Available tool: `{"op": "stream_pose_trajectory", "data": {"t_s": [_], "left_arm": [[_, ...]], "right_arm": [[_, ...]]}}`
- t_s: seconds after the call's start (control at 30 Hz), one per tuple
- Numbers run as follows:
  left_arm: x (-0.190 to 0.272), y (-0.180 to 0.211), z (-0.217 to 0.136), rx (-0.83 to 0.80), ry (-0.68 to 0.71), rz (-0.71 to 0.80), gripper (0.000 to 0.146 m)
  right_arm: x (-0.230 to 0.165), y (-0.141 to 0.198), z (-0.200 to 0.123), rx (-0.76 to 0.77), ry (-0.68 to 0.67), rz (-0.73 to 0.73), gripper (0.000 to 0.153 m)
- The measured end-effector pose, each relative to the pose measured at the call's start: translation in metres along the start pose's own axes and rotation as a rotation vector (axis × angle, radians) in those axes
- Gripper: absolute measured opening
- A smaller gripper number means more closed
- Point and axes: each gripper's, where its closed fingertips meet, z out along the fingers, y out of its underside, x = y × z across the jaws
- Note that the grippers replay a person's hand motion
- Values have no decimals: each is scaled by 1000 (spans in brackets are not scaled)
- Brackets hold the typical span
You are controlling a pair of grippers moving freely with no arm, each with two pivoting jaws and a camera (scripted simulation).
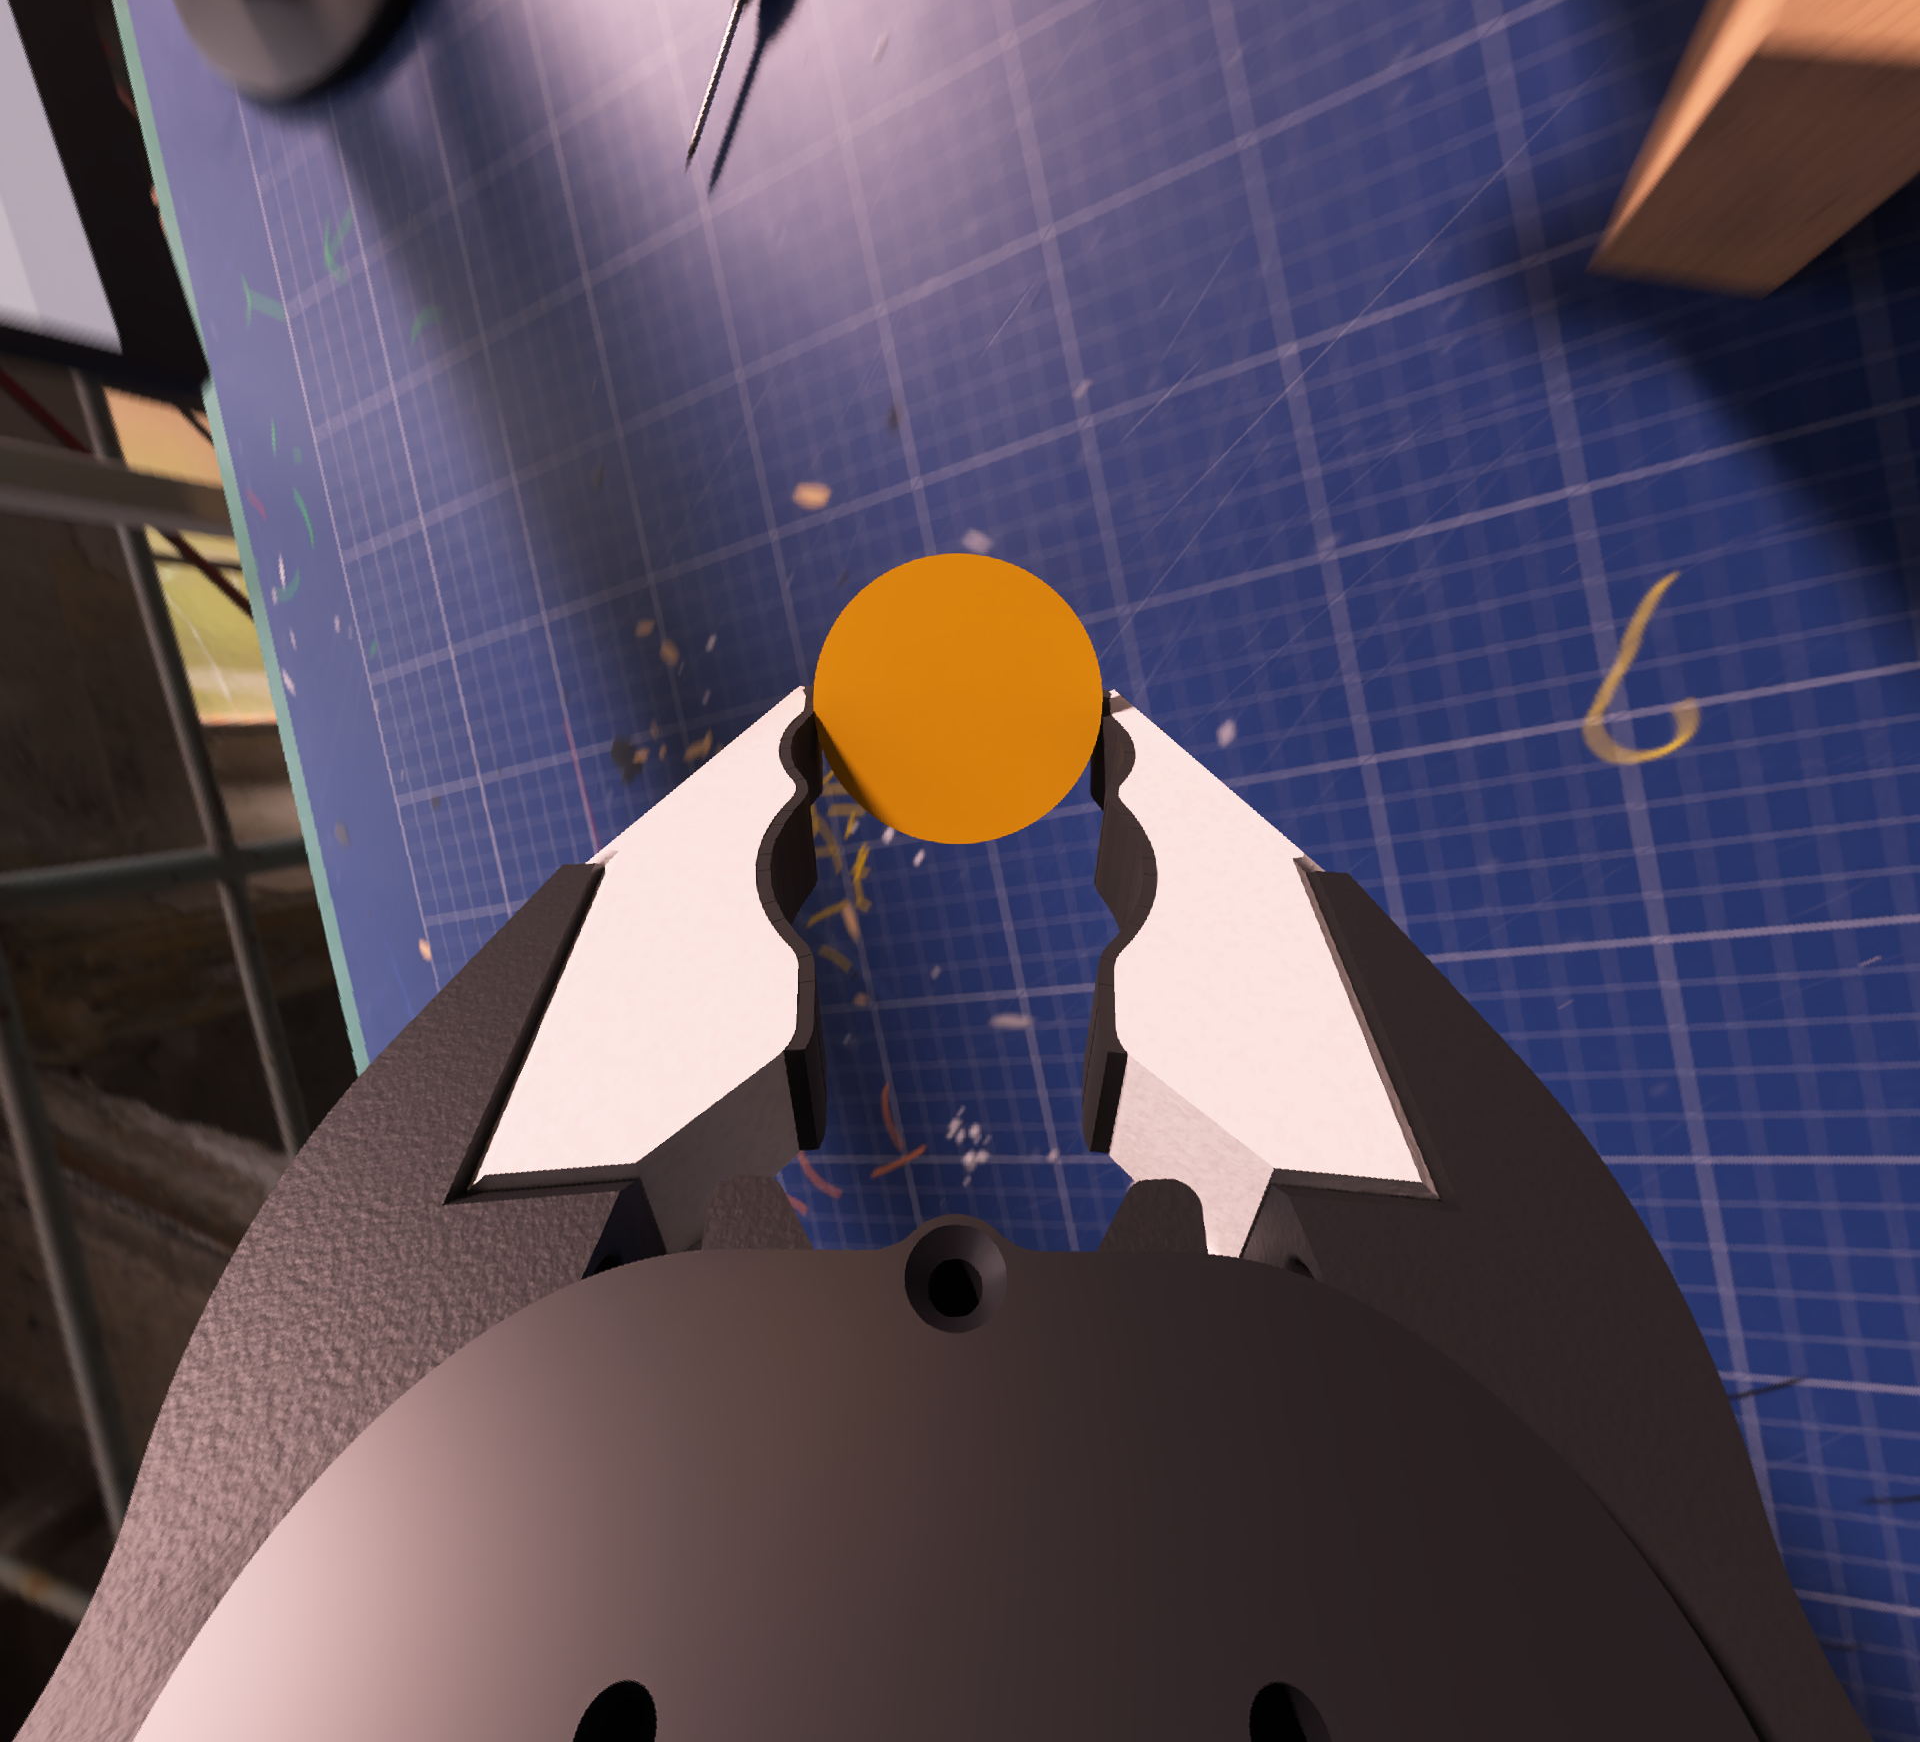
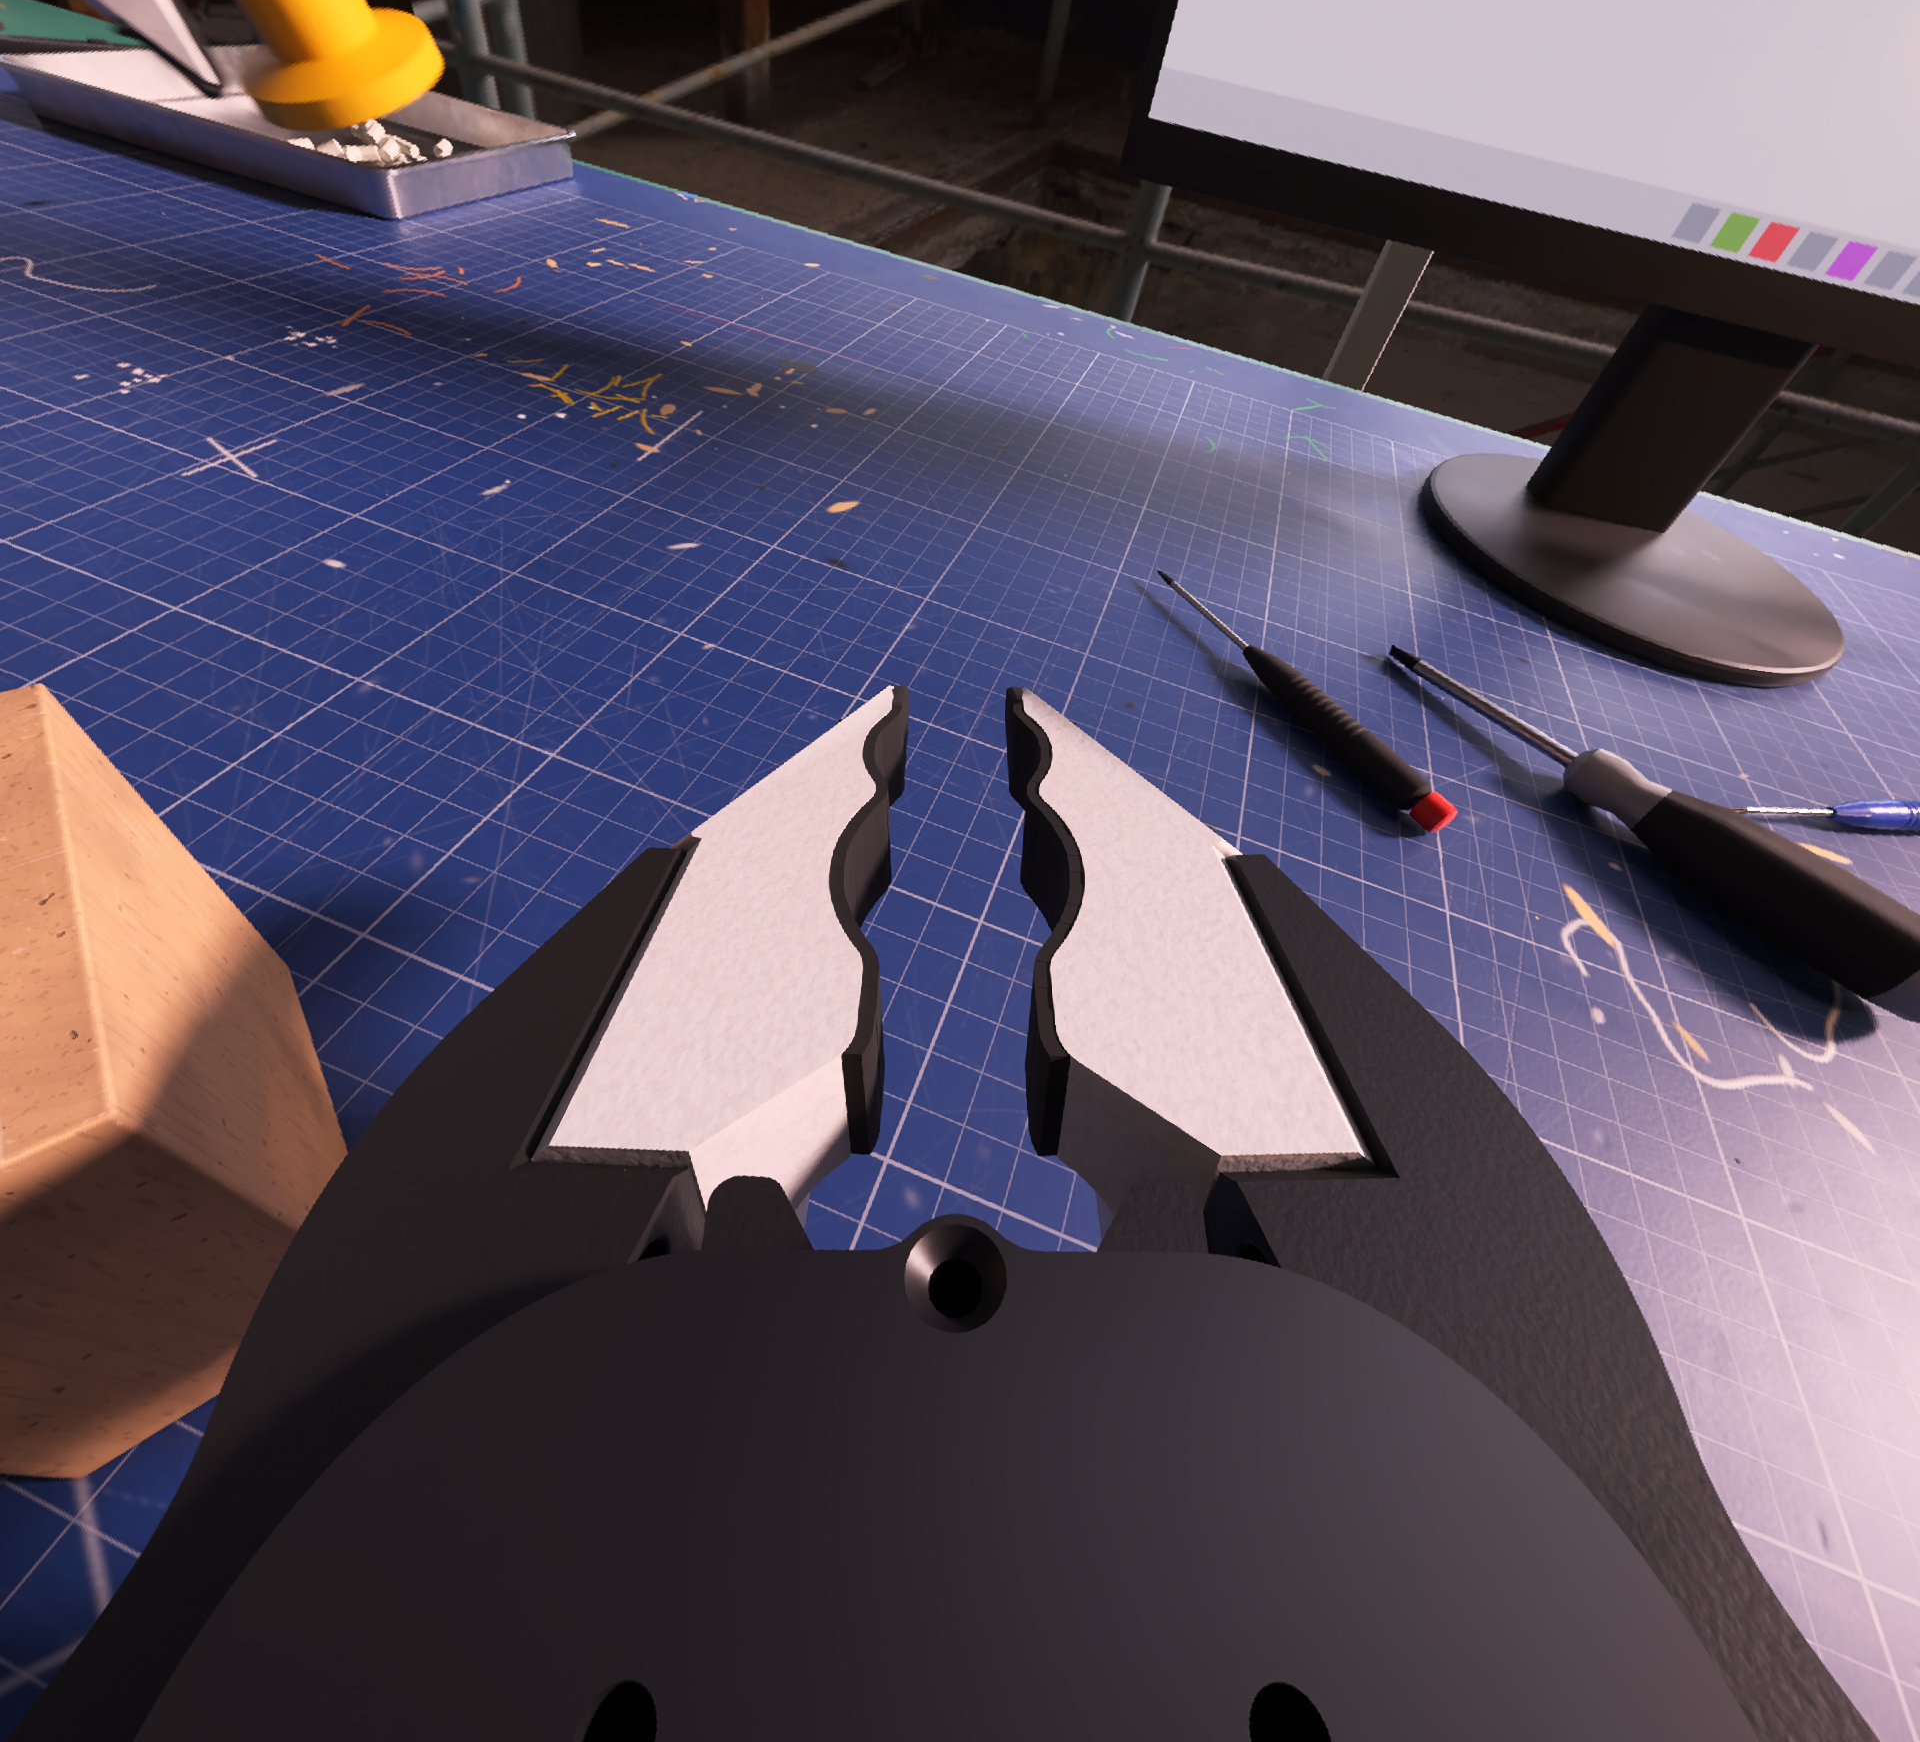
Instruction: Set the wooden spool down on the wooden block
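Spool (image 1: 957,698) in left hand-held gripper (image 1: 957,716)

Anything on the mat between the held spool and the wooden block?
No object: in the left wrist view only bare blue cutting mat with small shavings lies between the spool and the wooden block.

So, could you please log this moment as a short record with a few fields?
held item: wooden spool, yellow-orange, clamped by the left gripper, lifted off the mat
target: wooden block, top bare
right gripper: open, holding nothing, beside the block
surface: blue cutting mat
other items: two screwdrivers, monitor, metal tray
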Motion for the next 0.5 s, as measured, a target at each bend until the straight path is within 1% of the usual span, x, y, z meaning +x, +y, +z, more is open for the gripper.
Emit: {"op": "stream_pose_trajectory", "data": {"t_s": [0.13,0.27,0.37,0.5], "left_arm": [[54,-64,-6,79,37,78,52],[102,-111,-4,111,91,151,52],[129,-131,0,130,149,211,52],[143,-144,10,102,172,210,52]], "right_arm": [[0,0,0,0,-1,-2,18],[-1,0,0,-2,-2,-2,18],[-1,0,0,-2,-3,-2,19],[-1,0,0,-2,-3,-2,18]]}}
